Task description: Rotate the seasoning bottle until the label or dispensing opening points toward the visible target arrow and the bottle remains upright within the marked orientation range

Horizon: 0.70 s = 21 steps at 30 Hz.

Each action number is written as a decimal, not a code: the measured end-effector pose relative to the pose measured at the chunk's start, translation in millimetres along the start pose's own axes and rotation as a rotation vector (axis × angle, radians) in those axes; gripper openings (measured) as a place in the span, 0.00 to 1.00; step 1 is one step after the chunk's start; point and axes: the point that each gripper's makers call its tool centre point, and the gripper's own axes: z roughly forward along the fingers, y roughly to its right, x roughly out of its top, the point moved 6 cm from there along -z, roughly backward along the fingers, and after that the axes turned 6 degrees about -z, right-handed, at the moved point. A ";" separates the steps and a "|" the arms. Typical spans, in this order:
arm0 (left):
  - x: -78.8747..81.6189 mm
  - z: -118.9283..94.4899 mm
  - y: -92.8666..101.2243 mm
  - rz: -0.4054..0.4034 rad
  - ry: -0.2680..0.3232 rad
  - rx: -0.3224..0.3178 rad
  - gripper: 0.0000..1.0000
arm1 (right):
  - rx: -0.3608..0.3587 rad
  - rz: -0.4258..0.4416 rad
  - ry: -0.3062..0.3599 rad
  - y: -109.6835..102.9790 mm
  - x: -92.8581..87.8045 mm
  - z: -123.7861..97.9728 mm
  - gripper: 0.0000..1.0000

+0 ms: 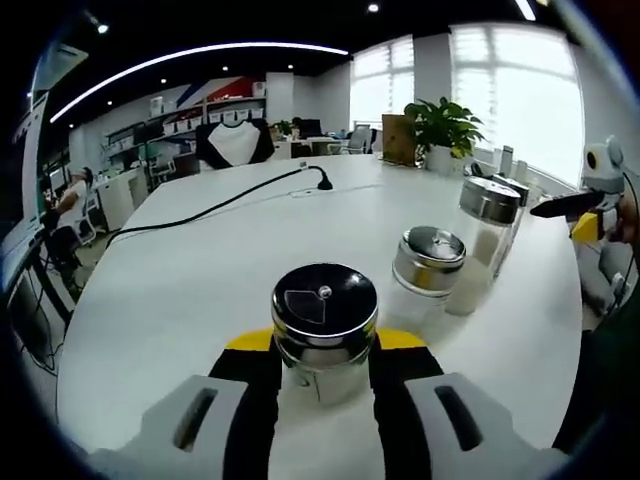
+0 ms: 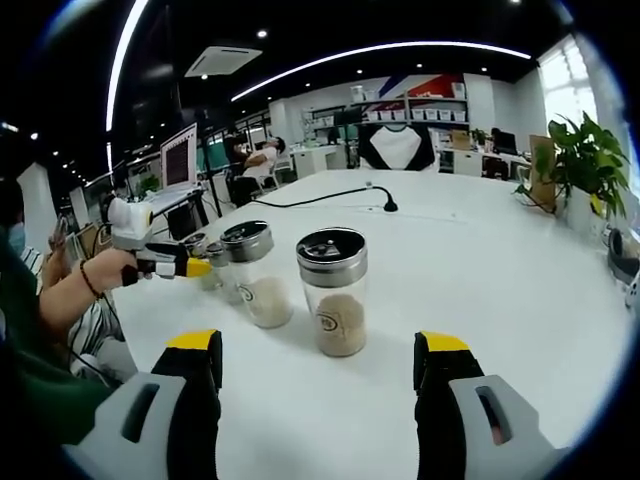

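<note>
While the left gripper (image 1: 325, 340) has its jaws pressed in on both sides of the seasoning bottle (image 1: 325, 318), we see that bottle standing upright on the white table (image 1: 180, 280), steel lid level, right at the near end of a row. The hold sits low on the glass, below the lid, which we reckon lets the bottle turn about its own axis without tipping. Next along are a second bottle (image 1: 430, 268) and a taller one (image 1: 487, 222), close but apart, so there's room to twist. Over to the right gripper (image 2: 318, 342): jaws spread wide, holding nothing, facing a sand-filled bottle (image 2: 335, 292) just ahead. We'd say it's standing by. Which way the lid opening must point, we can't tell from here.
</note>
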 end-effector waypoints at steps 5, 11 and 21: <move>-1.2 0.3 -0.2 -0.032 0.014 0.021 0.36 | -0.001 0.000 0.000 1.0 -0.2 -0.2 0.80; -1.4 1.0 1.9 -0.077 0.021 0.062 0.36 | -0.003 0.002 -0.004 2.2 -0.8 -0.1 0.80; -1.2 1.6 3.8 -0.112 0.027 0.124 0.36 | -0.001 0.002 -0.003 3.2 -0.3 1.0 0.79</move>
